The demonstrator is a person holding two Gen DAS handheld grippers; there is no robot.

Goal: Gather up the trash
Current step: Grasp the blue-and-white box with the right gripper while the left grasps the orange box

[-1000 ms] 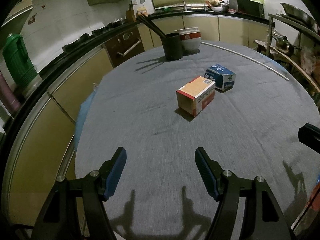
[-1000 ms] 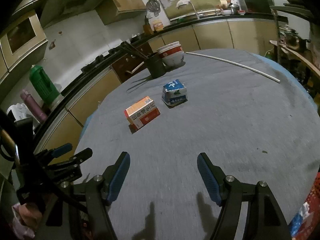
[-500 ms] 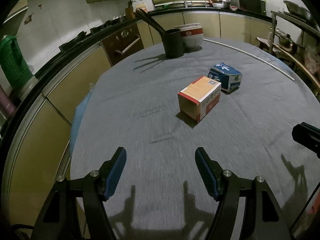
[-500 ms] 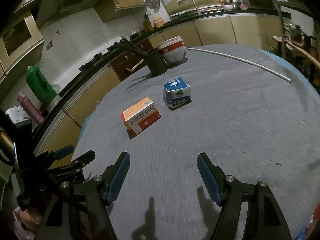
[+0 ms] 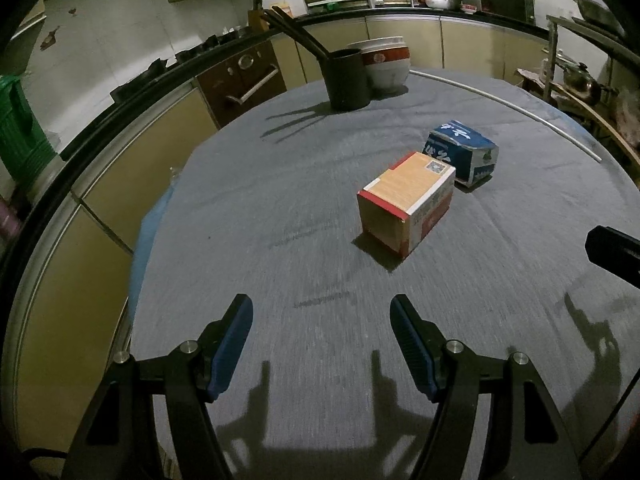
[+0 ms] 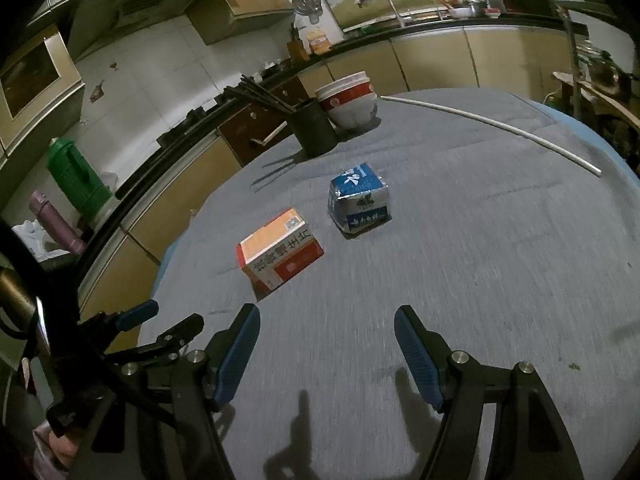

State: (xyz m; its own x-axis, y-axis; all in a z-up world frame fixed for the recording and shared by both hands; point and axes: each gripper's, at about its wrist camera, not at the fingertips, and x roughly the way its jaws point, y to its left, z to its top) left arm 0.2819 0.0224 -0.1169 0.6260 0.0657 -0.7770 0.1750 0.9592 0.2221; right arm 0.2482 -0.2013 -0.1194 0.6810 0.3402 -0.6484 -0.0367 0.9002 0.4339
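Left wrist view: the left gripper (image 5: 321, 340) hangs over the grey table (image 5: 280, 184) with its jaws wide and nothing between them. Ahead and to the right lies the orange box (image 5: 406, 202), the blue carton (image 5: 464, 152) just beyond it; a dark cup (image 5: 347, 80) and a bowl (image 5: 386, 64) stand at the far edge. In the right wrist view, the right gripper (image 6: 326, 344) is likewise wide and empty, the boxes ahead on the cloth.
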